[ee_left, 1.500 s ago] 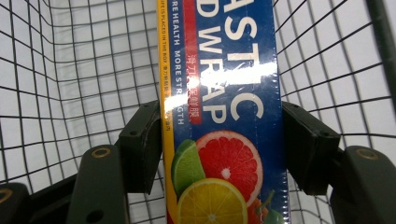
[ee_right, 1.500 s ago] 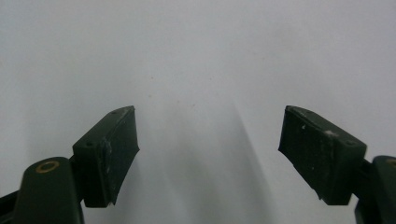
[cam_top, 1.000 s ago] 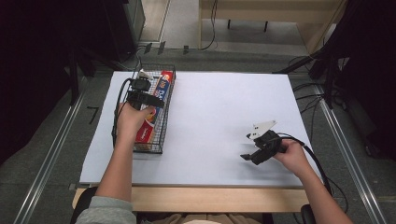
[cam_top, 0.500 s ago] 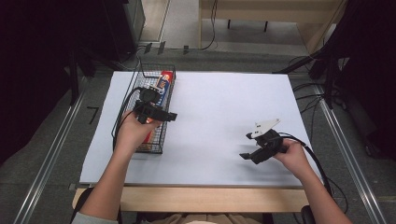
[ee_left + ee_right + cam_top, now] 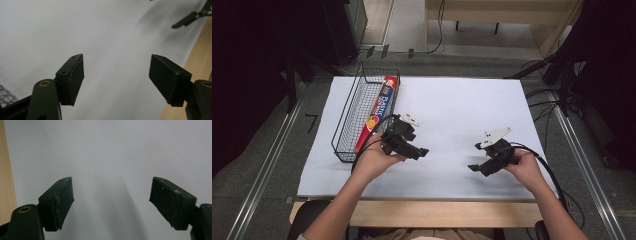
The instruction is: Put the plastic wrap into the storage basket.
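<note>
- The wooden desk [image 5: 437, 212] shows a bare strip along its near edge; a white sheet [image 5: 462, 110] covers the rest of the top.
- The right hand [image 5: 526, 167] holds the right gripper [image 5: 478, 168] over the sheet near the near right corner. In the right gripper view its jaws stand wide apart with bare sheet between them, gripping nothing.
- The left hand [image 5: 374, 161] holds the left gripper [image 5: 418, 151] over the sheet left of centre, just beside the near right corner of the wire basket [image 5: 343, 125]. In the left gripper view [image 5: 116, 82] the jaws are spread wide and empty, above white sheet, with the desk's wooden edge at the right of that view and the tip of the other gripper farther off at the top right.
- The wire basket stands along the left edge of the sheet, long side running near to far.
- A box of plastic wrap [image 5: 379, 107] lies lengthwise in the basket against its right wall, its far end reaching the basket's far right corner.
</note>
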A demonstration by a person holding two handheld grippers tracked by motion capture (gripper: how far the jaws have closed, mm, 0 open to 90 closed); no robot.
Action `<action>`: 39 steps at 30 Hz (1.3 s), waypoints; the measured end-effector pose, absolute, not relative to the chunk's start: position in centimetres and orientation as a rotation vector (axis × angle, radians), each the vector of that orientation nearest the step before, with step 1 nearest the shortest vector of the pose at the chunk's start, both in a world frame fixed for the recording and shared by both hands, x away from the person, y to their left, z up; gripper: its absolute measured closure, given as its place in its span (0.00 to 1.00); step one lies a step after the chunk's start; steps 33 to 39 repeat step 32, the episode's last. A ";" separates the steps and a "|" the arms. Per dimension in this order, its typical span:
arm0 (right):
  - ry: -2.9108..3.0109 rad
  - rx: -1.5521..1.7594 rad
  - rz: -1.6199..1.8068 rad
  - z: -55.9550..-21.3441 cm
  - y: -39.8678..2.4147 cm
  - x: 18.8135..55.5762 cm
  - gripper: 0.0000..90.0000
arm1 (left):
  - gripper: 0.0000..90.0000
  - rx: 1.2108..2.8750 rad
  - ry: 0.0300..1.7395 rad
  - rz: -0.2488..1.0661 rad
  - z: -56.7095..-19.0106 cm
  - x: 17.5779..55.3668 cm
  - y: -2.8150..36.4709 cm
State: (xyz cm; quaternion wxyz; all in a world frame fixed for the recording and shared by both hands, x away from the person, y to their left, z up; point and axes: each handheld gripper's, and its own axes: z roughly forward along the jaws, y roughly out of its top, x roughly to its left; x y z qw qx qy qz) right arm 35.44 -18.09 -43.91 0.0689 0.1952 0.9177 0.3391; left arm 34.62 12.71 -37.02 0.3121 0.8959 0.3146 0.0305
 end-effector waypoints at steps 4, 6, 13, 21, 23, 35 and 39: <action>2.764 0.586 1.041 -43.8 -18.1 35.4 0.22 | 0.31 2.359 0.785 0.076 -37.9 33.9 11.7; 2.765 0.581 1.051 -43.7 -18.0 35.3 0.22 | 0.31 2.359 0.754 0.079 -38.3 33.5 11.3; 2.781 0.563 1.018 -43.9 -17.6 35.2 0.22 | 0.31 2.381 0.721 0.054 -39.3 33.0 10.5; 2.790 0.550 1.011 -44.0 -17.5 35.3 0.22 | 0.31 2.364 0.750 0.014 -40.0 33.4 11.0; 2.795 0.548 1.005 -44.0 -17.5 35.3 0.22 | 0.31 2.369 0.746 0.003 -40.2 33.4 10.9; 2.801 0.549 1.002 -44.2 -17.2 35.3 0.22 | 0.31 2.353 0.685 0.097 -40.5 33.3 11.1; 2.801 0.549 1.002 -44.2 -17.2 35.3 0.22 | 0.31 2.353 0.685 0.097 -40.5 33.3 11.1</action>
